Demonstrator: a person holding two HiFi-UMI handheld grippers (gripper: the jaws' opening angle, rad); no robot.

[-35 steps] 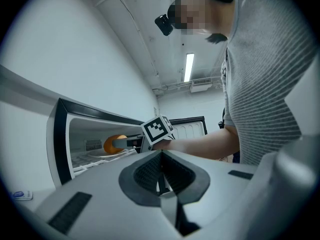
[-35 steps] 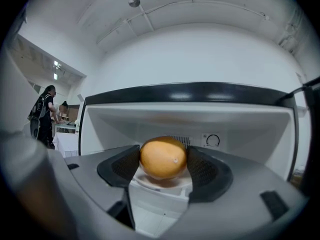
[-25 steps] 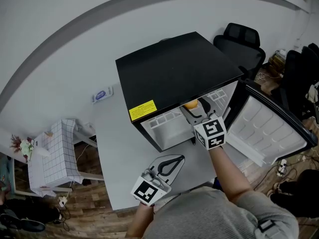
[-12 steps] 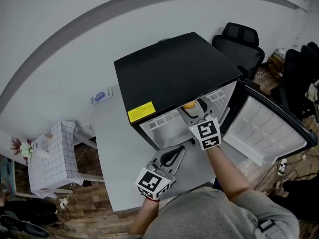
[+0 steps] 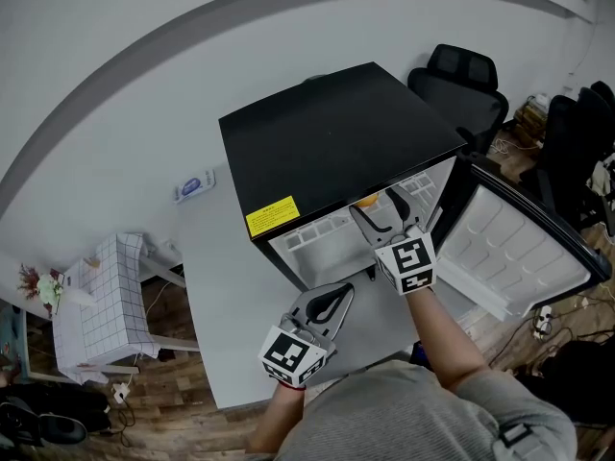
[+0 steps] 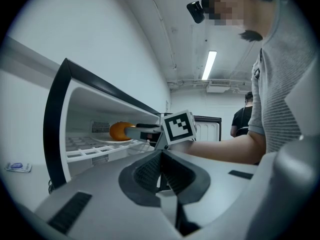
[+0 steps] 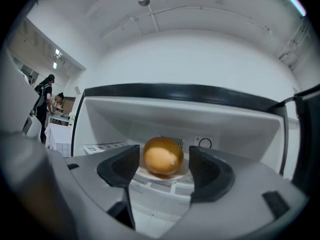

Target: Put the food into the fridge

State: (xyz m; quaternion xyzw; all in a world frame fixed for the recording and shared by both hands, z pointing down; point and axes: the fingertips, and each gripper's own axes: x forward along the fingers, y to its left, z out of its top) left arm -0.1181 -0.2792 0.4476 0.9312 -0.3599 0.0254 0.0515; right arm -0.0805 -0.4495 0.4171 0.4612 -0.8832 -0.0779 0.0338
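Note:
A round orange-brown piece of food (image 7: 163,156) lies on a white plate (image 7: 146,173) on the upper shelf of the black mini fridge (image 5: 327,133). My right gripper (image 7: 162,163) is open at the shelf front, one jaw on each side of the food and neither touching it. In the head view the food (image 5: 366,200) peeks out under the fridge top, just beyond the right gripper (image 5: 379,211). My left gripper (image 5: 328,303) is shut and empty, low over the grey table (image 5: 221,296) before the fridge. The left gripper view shows its shut jaws and the food (image 6: 119,130) beyond them.
The fridge door (image 5: 519,248) stands wide open to the right. A small blue-and-white packet (image 5: 195,182) lies on the table left of the fridge. A white grid-patterned box (image 5: 106,296) stands on the floor at left, black office chairs (image 5: 461,80) behind the fridge.
The left gripper has come up the table toward the fridge front. The right gripper has shifted slightly right and back from the shelf, the food staying on its plate.

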